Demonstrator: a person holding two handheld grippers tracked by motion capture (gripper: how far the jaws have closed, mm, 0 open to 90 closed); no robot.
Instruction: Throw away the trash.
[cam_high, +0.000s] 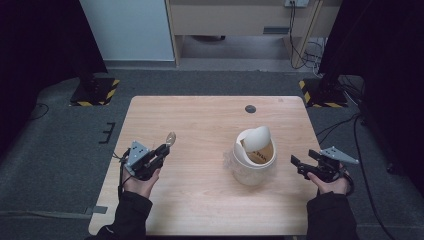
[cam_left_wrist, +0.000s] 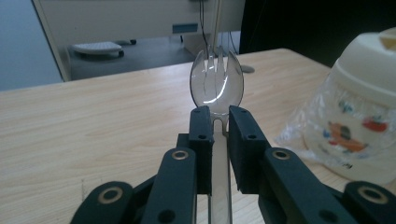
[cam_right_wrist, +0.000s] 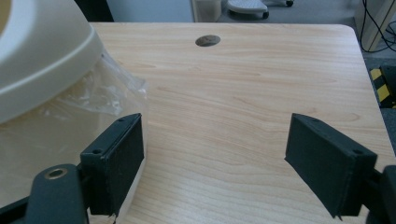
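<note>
The left gripper (cam_left_wrist: 219, 116) pinches a clear spork (cam_left_wrist: 216, 84) by its neck, lifted off the table (cam_high: 210, 200) left of the bin (cam_high: 254, 157), likely to drop it through the tilted lid, while the right gripper (cam_right_wrist: 215, 158) waits spread beside the bin

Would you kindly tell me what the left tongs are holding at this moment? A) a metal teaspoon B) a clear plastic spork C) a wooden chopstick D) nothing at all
B: in the left gripper view the left tongs are clamped on the handle of a clear plastic spork, its tined bowl sticking out above the jaws.
</note>
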